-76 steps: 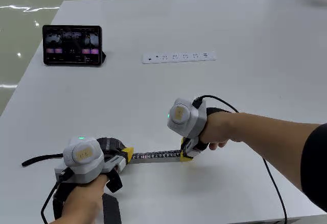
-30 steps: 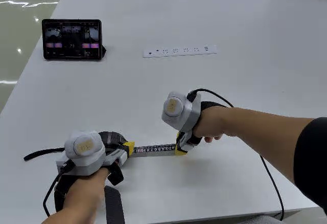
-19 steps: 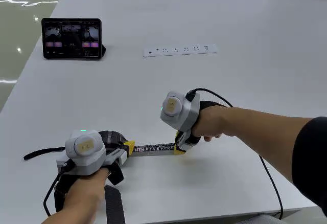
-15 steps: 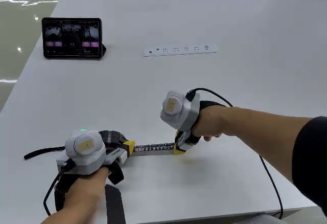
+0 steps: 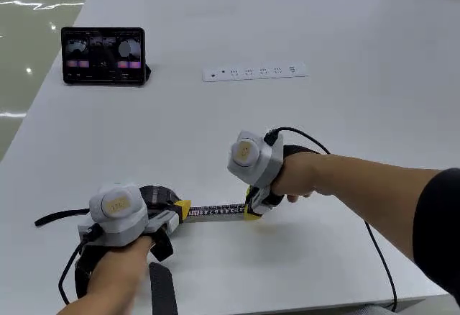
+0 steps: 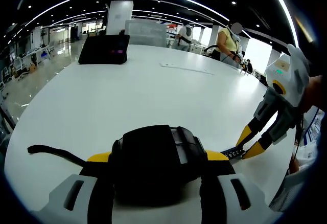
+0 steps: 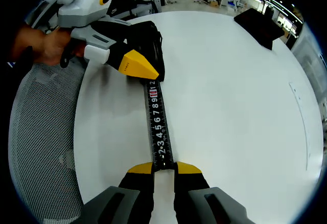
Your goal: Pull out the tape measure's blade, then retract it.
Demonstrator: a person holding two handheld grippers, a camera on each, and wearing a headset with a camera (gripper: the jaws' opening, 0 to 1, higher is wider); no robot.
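My left gripper (image 5: pixel 171 216) is shut on the black tape measure case (image 5: pixel 157 197) near the front left of the white table (image 5: pixel 215 128). In the left gripper view the case (image 6: pixel 153 157) sits between the yellow-tipped fingers (image 6: pixel 100 157). A short length of blade (image 5: pixel 215 210) runs right from the case, flat just above the table. My right gripper (image 5: pixel 251 211) is shut on the blade's end. In the right gripper view the numbered blade (image 7: pixel 157 132) leads from my right gripper (image 7: pixel 164 169) up to the case (image 7: pixel 148 37), showing about twelve marks.
A dark tablet (image 5: pixel 104 56) stands at the far left and a white power strip (image 5: pixel 255 72) lies further back at the centre. The case's black strap (image 5: pixel 54 219) trails left. A black cable (image 5: pixel 381 250) hangs off the right arm near the table's front edge.
Since 2.5 s ago the right gripper has come a little closer to the case, so slightly less blade shows. Over the last half second nothing visibly differs.
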